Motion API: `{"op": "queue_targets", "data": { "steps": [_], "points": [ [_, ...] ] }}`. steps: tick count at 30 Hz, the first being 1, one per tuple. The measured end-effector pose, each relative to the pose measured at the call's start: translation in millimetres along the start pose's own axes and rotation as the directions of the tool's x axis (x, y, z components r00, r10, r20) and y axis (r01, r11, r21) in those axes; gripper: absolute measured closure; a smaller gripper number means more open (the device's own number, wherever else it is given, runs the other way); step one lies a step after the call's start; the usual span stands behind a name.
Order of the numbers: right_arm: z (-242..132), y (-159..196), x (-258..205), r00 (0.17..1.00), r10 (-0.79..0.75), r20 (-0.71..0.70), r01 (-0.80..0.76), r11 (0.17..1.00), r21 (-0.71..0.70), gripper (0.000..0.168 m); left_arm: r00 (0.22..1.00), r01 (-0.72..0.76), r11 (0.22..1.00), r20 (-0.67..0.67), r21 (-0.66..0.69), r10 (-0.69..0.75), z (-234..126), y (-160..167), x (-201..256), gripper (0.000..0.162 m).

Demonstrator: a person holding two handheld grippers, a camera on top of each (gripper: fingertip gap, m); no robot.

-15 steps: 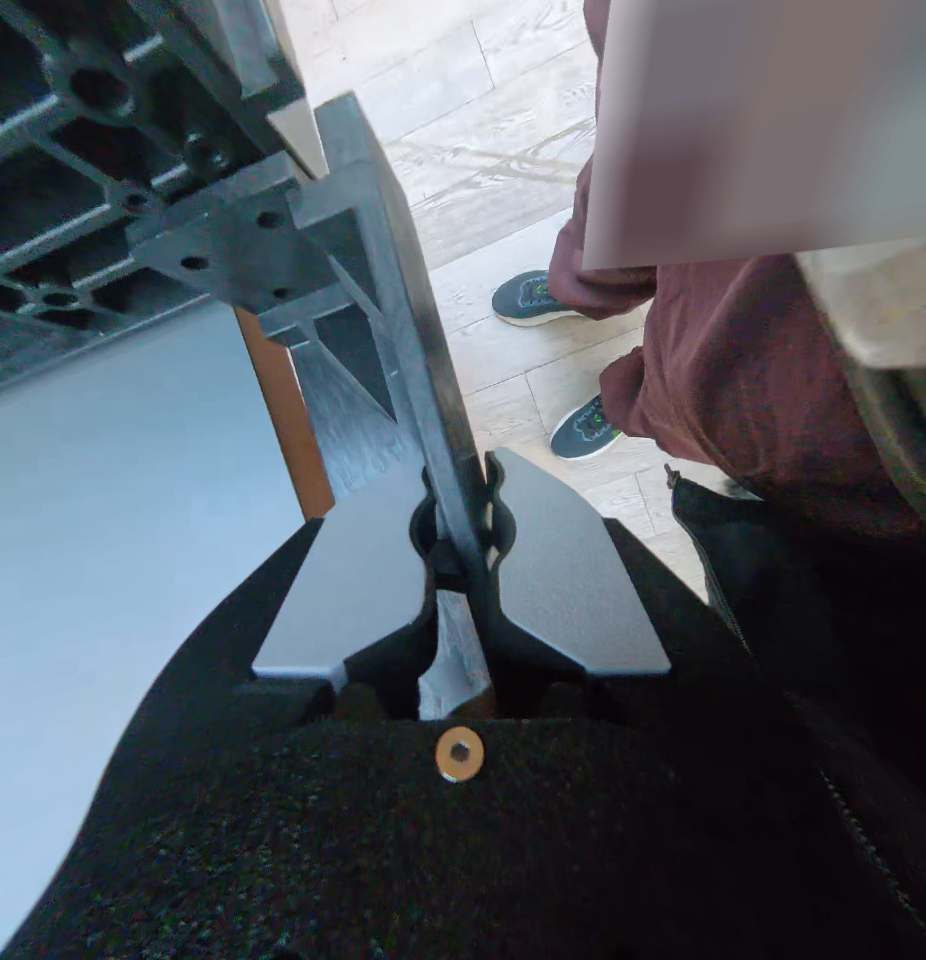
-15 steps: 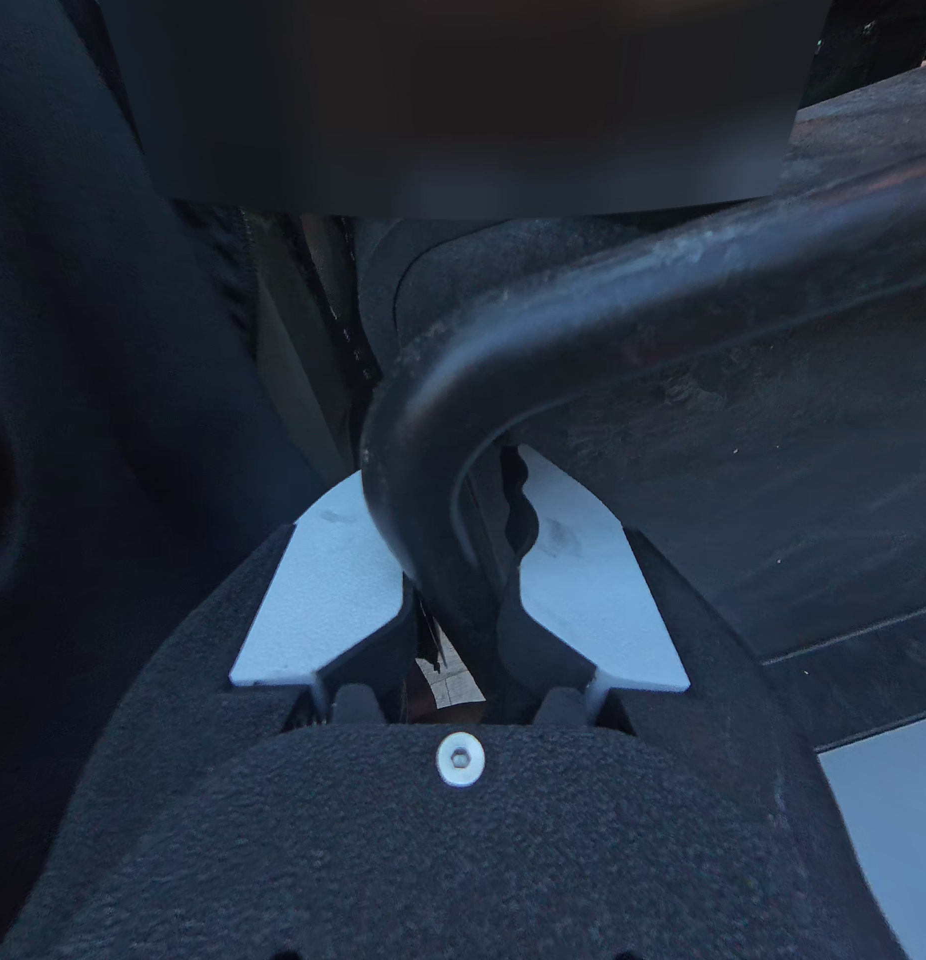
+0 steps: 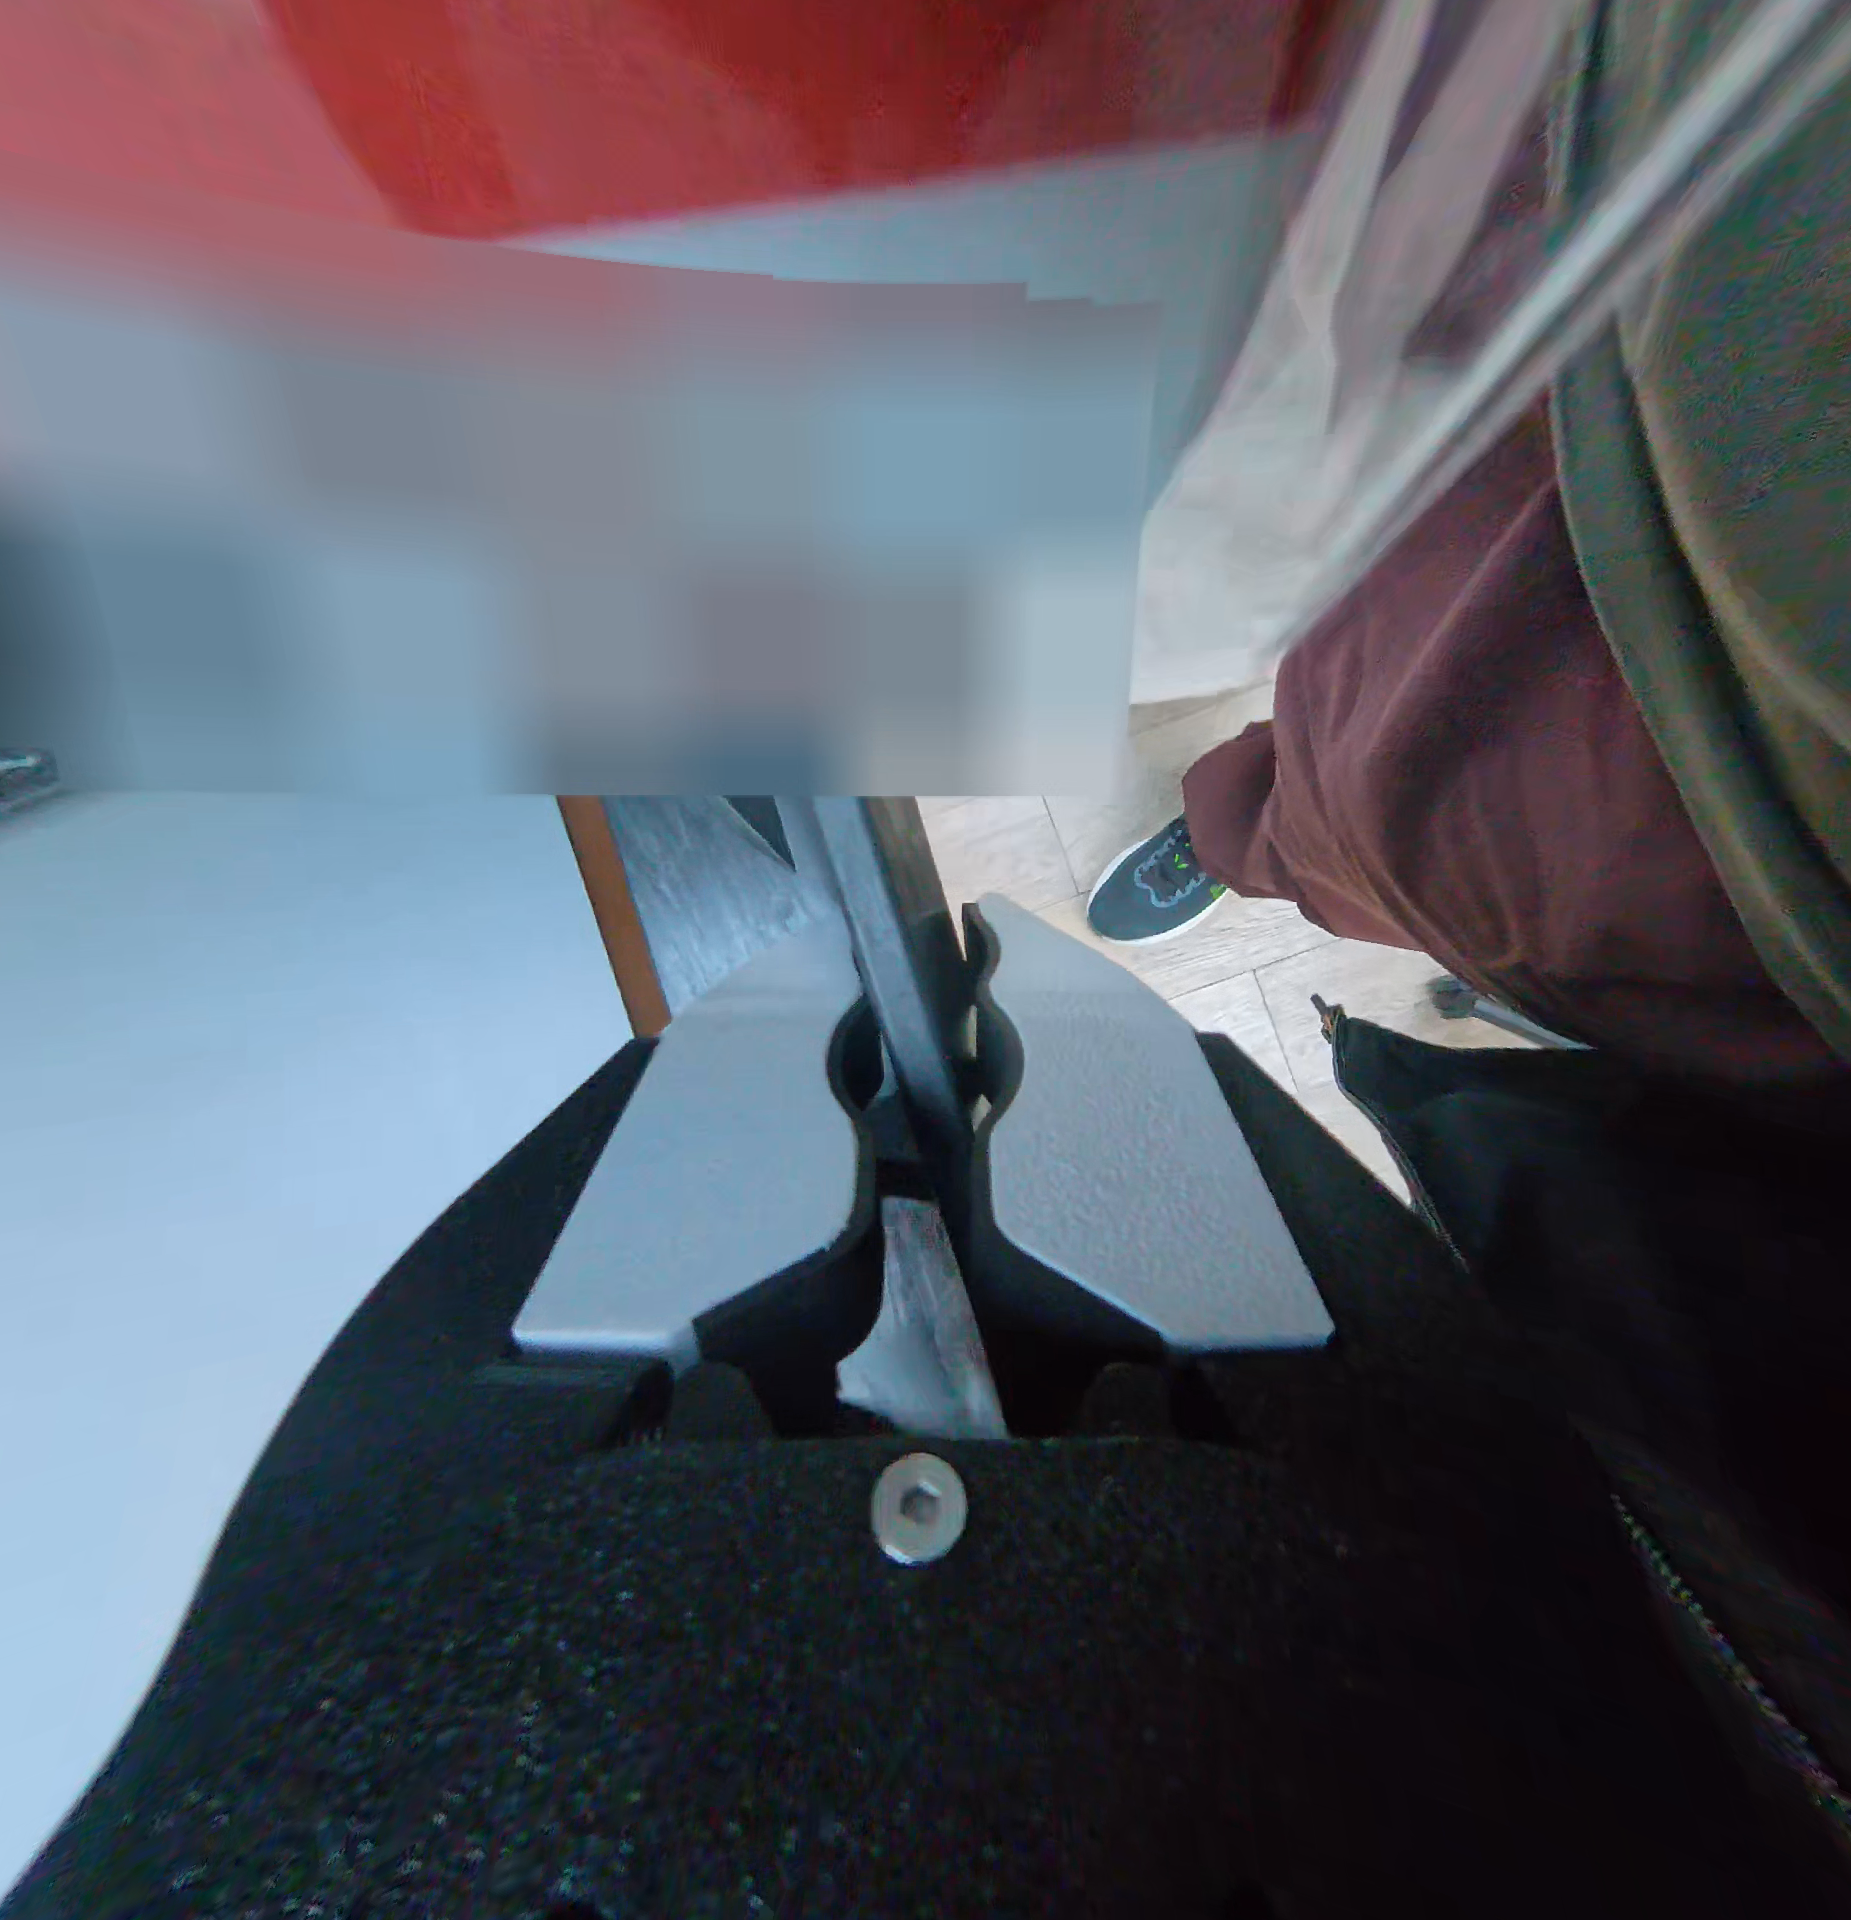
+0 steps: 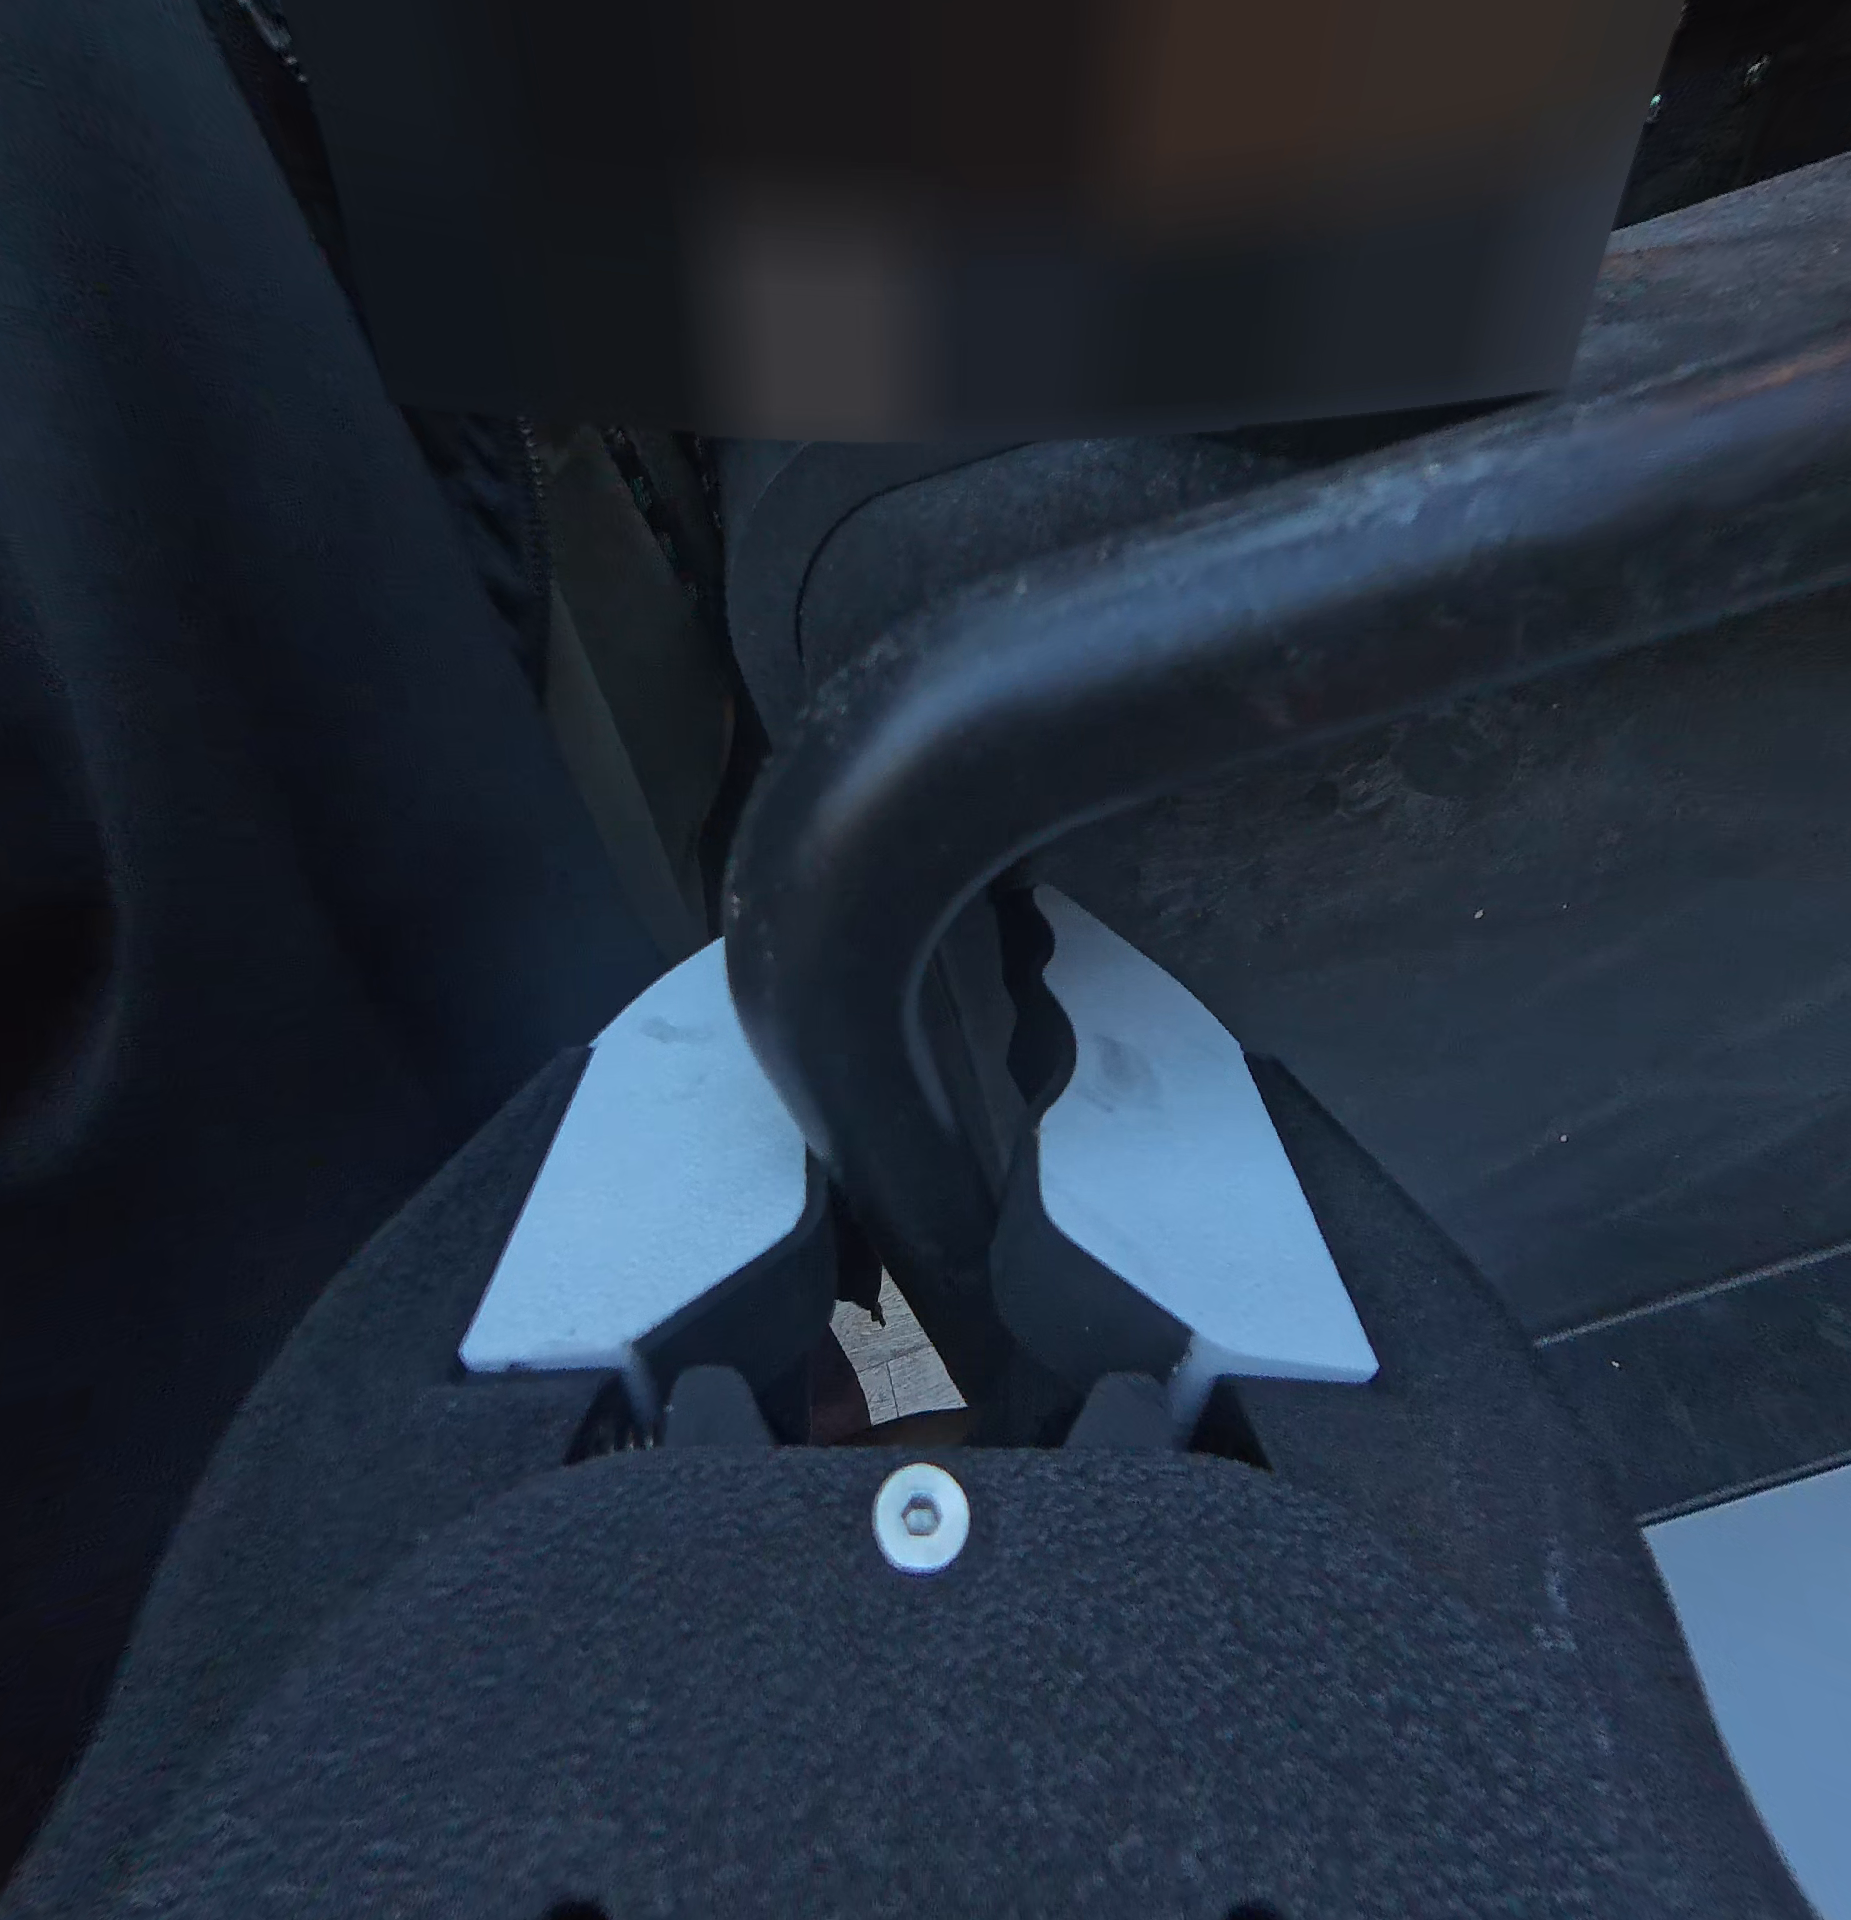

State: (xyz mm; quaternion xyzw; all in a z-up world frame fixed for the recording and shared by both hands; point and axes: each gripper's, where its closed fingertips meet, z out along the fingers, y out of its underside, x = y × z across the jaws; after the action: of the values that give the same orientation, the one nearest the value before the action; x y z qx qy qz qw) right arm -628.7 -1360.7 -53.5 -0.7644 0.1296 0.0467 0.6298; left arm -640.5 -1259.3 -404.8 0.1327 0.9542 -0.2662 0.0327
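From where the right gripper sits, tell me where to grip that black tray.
Grip the black tray by its rolled rim at the rounded corner, coming from outside, one jaw on each side of the wall. The thick lip should stop slipping. The right gripper is shut there.

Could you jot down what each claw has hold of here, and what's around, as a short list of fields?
Left claw: shut on thin black edge of a plastic panel
Right claw: shut on rounded black rim of a dark tray-like piece
Nearby: pale grey tabletop, grey sneaker on wood-look floor, maroon trousers
Hidden: blurred patches cover upper areas
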Motion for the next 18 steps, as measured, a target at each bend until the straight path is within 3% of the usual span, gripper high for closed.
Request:
{"op": "queue_targets", "data": {
  "steps": [18],
  "points": [
    [2.5,-1.6,0.7,1.0,-0.005,-0.001,0.005,1.0,0.018,0.132,1.0,0.001,0.999,-0.018,-0.045,-0.002,4.3,-4.6,-4.0,0.153]
  ]
}}
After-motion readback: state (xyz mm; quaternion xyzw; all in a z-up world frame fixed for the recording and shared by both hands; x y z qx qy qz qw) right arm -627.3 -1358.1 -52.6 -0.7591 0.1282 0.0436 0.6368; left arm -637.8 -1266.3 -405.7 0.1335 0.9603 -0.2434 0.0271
